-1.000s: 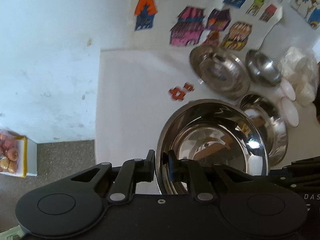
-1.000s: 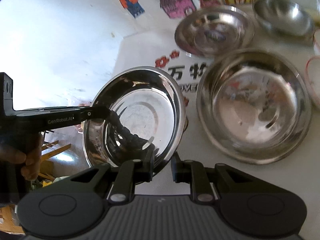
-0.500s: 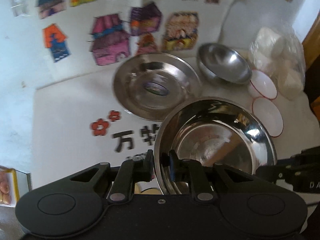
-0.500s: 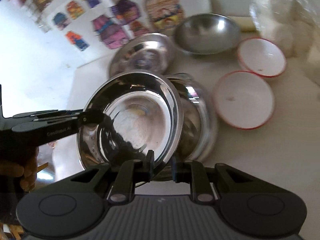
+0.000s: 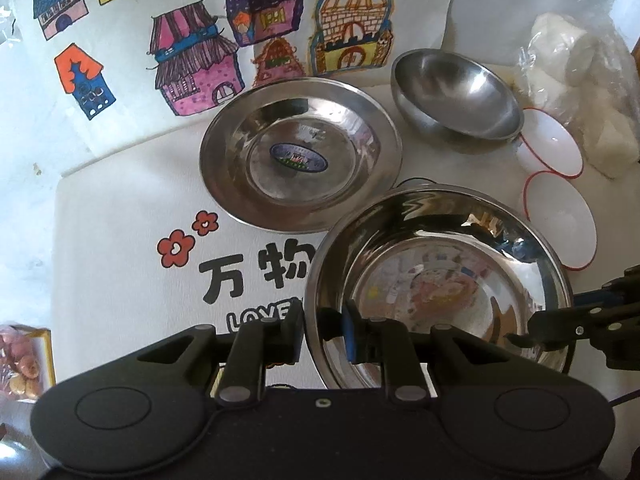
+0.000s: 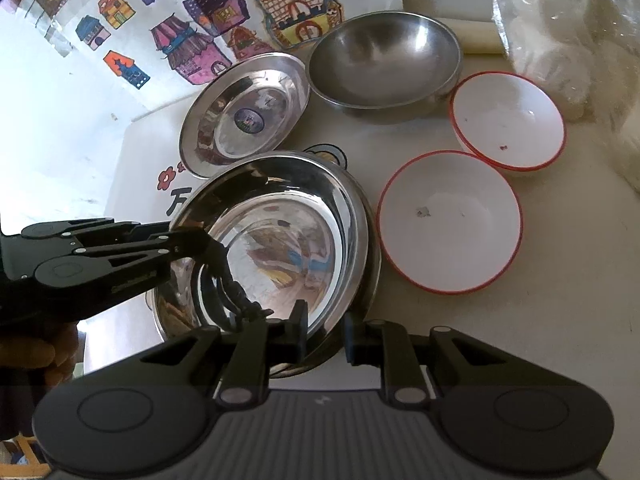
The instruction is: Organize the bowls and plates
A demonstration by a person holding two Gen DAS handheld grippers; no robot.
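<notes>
Steel dish, held: sitting low in both wrist views, nested over a second steel dish whose rim is peeking out along its right side; both grippers are gripping its rim.
Left gripper: closing its two fingers on the near-left rim of the held dish, one finger outside the wall and one inside; in the right wrist view it is reaching in from the left edge.
Printed mat: lying under the dishes, showing red flowers and black lettering to the left of the held dish.
Flat steel plate: resting on the mat just behind the held dish, an oval sticker at its centre.
Right gripper: pinching the near rim of the held dish, fingers narrowly apart with the rim between them; in the left wrist view its tips are coming in from the right.
Deep steel bowl: standing behind, to the right of the flat plate.
Near red-rimmed white bowl: sitting just right of the nested dishes.
Far red-rimmed white bowl: touching the near one's far side.
Plastic bag: lying at the far right, holding white items.
</notes>
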